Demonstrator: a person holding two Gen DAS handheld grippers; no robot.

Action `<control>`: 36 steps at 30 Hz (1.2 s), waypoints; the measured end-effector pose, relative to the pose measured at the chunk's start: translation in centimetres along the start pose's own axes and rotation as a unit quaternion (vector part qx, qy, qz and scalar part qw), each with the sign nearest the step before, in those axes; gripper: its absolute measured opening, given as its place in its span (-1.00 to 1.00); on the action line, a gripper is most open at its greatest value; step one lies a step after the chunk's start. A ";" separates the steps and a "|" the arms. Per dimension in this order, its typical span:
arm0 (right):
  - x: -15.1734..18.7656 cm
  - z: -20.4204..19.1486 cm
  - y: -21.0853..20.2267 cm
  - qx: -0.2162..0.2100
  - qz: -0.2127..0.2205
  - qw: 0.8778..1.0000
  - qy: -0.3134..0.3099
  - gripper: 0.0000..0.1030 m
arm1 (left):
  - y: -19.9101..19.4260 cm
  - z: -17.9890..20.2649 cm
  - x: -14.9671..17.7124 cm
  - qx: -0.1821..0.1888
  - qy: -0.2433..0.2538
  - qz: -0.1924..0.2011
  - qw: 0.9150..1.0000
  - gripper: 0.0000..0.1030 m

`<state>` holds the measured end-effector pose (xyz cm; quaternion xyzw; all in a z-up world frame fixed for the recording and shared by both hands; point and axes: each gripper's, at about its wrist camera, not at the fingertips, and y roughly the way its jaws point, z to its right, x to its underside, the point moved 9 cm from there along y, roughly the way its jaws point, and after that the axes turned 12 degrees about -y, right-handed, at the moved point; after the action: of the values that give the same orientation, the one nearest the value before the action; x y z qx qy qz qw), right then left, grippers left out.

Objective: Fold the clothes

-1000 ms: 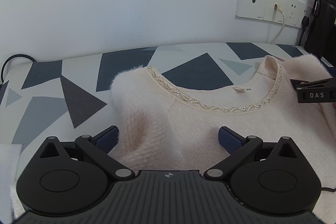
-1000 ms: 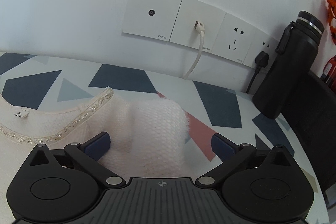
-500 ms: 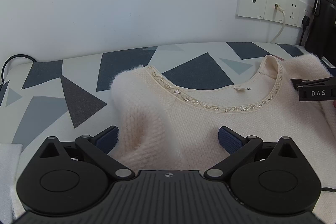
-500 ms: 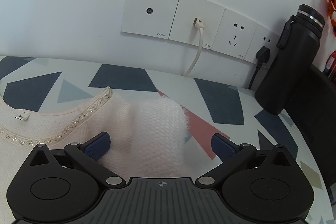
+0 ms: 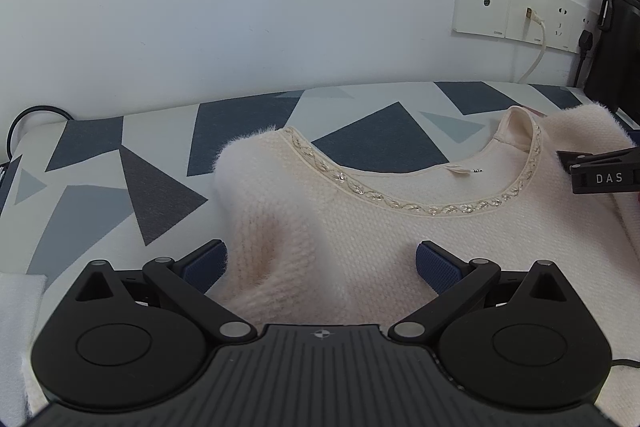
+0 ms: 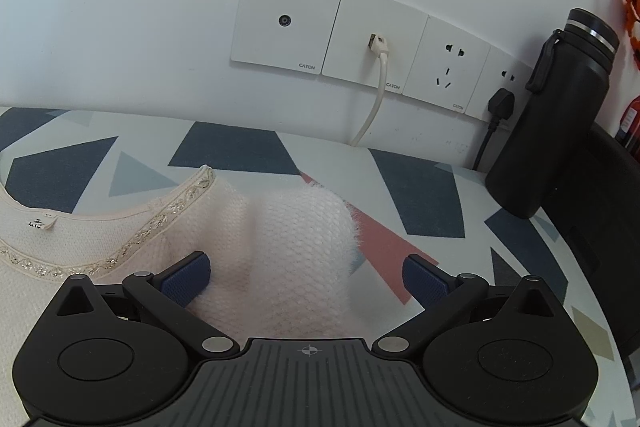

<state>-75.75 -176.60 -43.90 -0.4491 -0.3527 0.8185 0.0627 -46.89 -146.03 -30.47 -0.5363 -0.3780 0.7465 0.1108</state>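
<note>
A fluffy pale pink sweater (image 5: 360, 227) with a beaded neckline lies flat on the patterned table, collar toward the wall. My left gripper (image 5: 320, 265) is open over the sweater's left shoulder, its blue pads wide apart and nothing clamped. In the right wrist view the same sweater (image 6: 280, 247) shows its right shoulder bunched up. My right gripper (image 6: 306, 277) is open over that shoulder, one pad on the knit and the other over the table. The right gripper's black finger (image 5: 600, 173) shows at the right edge of the left wrist view.
The table cover (image 5: 120, 187) has grey, navy and pink triangles. A wall (image 6: 120, 7) with socket plates (image 6: 360, 39) and a plugged white cable stands close behind. A black bottle (image 6: 556, 115) and a dark box stand at the right. White cloth (image 5: 16, 327) lies at the left edge.
Both grippers have stayed open. The right gripper's view shifts slightly, as if it has eased back and up a little. The sweater has not moved.
</note>
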 end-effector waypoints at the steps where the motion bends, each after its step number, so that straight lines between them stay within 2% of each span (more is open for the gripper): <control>1: 0.0 0.0 0.0 0.000 0.000 1.000 0.000 0.98 | 0.0 0.0 0.0 0.000 0.000 0.000 1.000 0.99; 5: 0.0 -0.1 0.0 0.006 -0.001 1.000 -0.002 0.98 | -0.1 0.0 -0.1 0.001 0.000 0.003 1.000 0.99; 10: -0.1 -0.2 -0.1 0.033 -0.006 0.999 -0.015 0.98 | -0.5 0.0 -0.2 0.000 0.001 0.016 1.000 0.99; 13: -0.2 0.4 -1.1 0.026 -0.005 1.000 0.002 0.98 | -1.4 -0.2 -0.3 0.010 -0.003 0.034 0.999 0.99; 16: -0.1 1.3 -4.8 0.012 0.040 0.998 0.046 0.99 | -3.2 -0.9 -0.5 0.042 -0.028 0.048 0.998 0.99; 19: 0.3 1.5 -8.4 -0.034 0.060 0.996 0.061 0.99 | -6.8 -1.9 -1.0 0.089 -0.069 0.063 0.992 0.99; 23: 0.7 1.8 -13.2 -0.088 0.088 0.989 0.079 0.99 | -13.0 -2.3 -0.9 0.160 -0.069 0.095 0.980 0.99; 27: 2.0 1.6 -17.1 -0.135 0.107 0.978 0.121 0.99 | -17.6 -3.7 1.9 0.132 -0.023 0.118 0.984 0.99; 31: 4.3 0.1 -18.6 -0.196 0.093 0.964 0.156 0.99 | -19.9 -5.4 6.1 0.125 0.002 0.104 0.987 0.99; 33: 5.6 -1.6 -18.5 -0.214 0.076 0.962 0.153 0.99 | -20.8 -6.4 7.9 0.118 0.010 0.099 0.988 0.99; 36: 6.5 -4.1 -17.6 -0.210 0.055 0.968 0.124 0.99 | -21.4 -8.1 9.4 0.102 0.003 0.094 0.990 0.99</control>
<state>-80.14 -158.65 -38.68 -0.5687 -0.4814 0.6661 -0.0347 -48.64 -122.32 -23.73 -0.5573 -0.2469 0.7870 0.0953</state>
